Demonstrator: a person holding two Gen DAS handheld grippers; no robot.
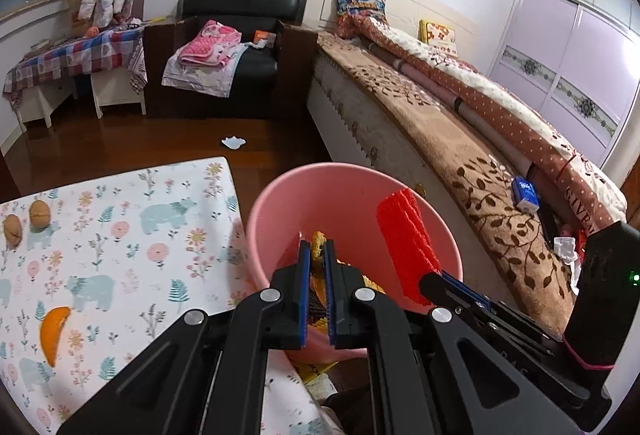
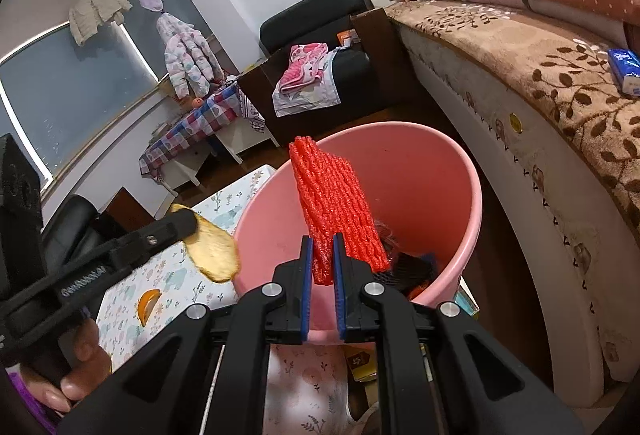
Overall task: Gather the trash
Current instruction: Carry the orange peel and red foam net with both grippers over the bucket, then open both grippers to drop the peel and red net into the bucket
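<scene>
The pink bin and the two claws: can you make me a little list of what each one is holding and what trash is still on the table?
bin: pink bin, beside the table, some trash inside
left claw: shut on a yellow peel, at the bin's rim
right claw: shut on a red foam net, over the bin
table: flowery cloth, two walnuts, one orange peel
floor: a white scrap near the bed

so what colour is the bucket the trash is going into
Pink, all over. The bucket shows best in the right wrist view.
</scene>
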